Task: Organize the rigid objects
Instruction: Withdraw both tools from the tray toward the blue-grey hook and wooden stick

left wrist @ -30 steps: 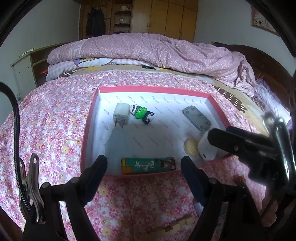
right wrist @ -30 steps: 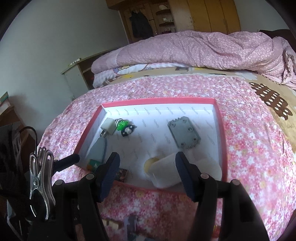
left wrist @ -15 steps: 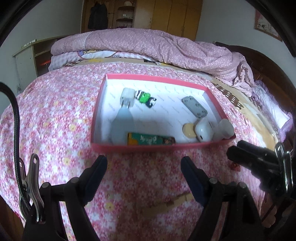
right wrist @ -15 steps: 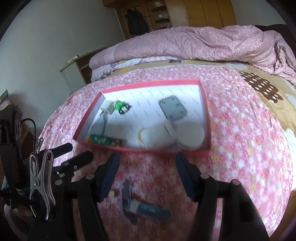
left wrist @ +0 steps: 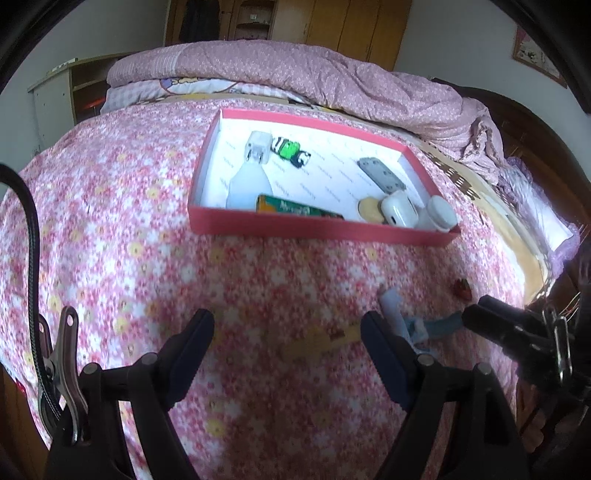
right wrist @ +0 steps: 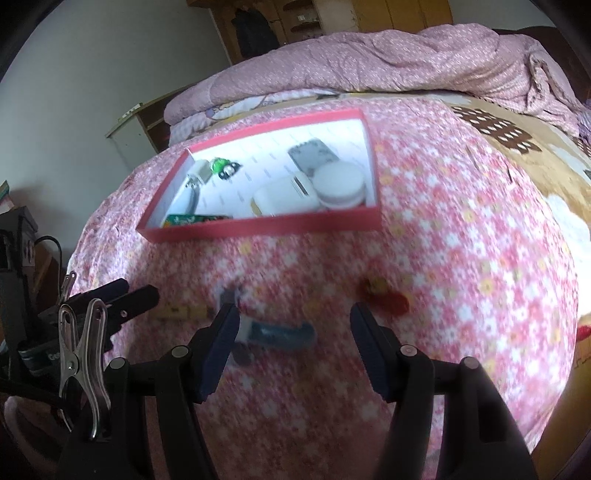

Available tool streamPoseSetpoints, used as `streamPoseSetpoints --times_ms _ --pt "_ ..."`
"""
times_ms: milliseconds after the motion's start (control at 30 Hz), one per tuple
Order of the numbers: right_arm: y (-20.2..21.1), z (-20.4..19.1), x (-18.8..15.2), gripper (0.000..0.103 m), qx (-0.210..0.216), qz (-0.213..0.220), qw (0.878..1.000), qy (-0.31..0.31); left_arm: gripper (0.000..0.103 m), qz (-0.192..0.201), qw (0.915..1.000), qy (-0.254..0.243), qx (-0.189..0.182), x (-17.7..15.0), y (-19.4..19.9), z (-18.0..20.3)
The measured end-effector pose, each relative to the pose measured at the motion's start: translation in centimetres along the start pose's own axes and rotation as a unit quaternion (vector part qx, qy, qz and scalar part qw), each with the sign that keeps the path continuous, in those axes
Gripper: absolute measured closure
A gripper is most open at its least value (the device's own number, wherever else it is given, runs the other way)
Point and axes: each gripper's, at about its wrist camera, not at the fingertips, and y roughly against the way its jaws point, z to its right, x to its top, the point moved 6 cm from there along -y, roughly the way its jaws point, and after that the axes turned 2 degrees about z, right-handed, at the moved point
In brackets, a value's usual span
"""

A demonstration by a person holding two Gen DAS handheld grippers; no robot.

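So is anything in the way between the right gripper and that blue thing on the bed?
Nothing visible. The right gripper is open and empty, and the blue thing lies on the flowered bedspread just ahead, partly behind its left finger.

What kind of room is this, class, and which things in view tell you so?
Most likely a bedroom: a bed under a pink floral sheet, a rolled quilt at its far end, and a wooden wardrobe against the back wall.

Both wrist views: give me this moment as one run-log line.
left gripper: open, empty | right gripper: open, empty | red box: filled | blue item, yellow stick, red piece: loose on bedspread
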Motion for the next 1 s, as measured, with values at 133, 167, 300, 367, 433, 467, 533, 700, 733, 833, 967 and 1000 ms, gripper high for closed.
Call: streamPoseSetpoints --times_ms 133,167,300,367,433,467,533,700,733,833,967,1000 --pt "0.2 0.5 -0.8 0.039 -0.006 -0.001 1.0 -0.004 0.018 -0.009 0.9999 0.005 0.003 -0.9 0.2 -0.2" --pt "0.2 0.7 -0.9 0.039 -0.008 0.0 1.0 -0.005 0.018 -0.011 0.9999 0.006 0.005 -1.2 0.3 -0.3" --pt "0.1 1.0 -1.4 0.039 -0.008 -0.002 1.0 -0.009 0.018 -0.028 0.9994 0.019 0.002 -2.0 -0.1 -0.2" --pt "0.0 1.1 -1.6 0.039 -0.008 -0.003 1.0 -0.011 0.018 -0.036 0.999 0.028 0.001 -2.2 -0.5 0.0" --pt "0.0 1.2 -1.7 0.039 -0.007 -0.003 1.0 -0.012 0.018 -0.038 0.9987 0.033 0.003 -2.2 -1.0 0.4" --pt "0.0 1.2 -1.8 0.039 -0.006 -0.002 1.0 -0.013 0.018 -0.039 0.9987 0.033 0.006 -2.2 -1.2 0.5" --pt "0.0 1.3 -1.9 0.039 -0.006 0.0 1.0 -0.012 0.018 -0.04 0.9987 0.03 0.015 -2.2 -1.6 1.0" --pt "0.1 1.7 -2.2 0.039 0.0 0.001 1.0 -0.02 0.017 -0.03 0.9989 0.014 0.032 -2.0 -2.3 2.3" --pt "0.1 1.7 -2.2 0.039 0.001 0.002 1.0 -0.022 0.015 -0.028 0.9988 0.012 0.039 -2.0 -2.5 2.5" --pt "0.2 1.9 -2.3 0.039 0.005 0.003 1.0 -0.025 0.014 -0.021 0.9982 0.004 0.056 -1.9 -2.9 2.9" --pt "0.2 2.3 -2.3 0.039 0.009 0.006 0.999 -0.032 0.011 -0.016 0.9971 -0.001 0.075 -1.7 -3.5 3.3" --pt "0.2 2.4 -2.3 0.039 0.009 0.006 0.999 -0.034 0.01 -0.016 0.9966 -0.003 0.081 -1.7 -3.6 3.4"
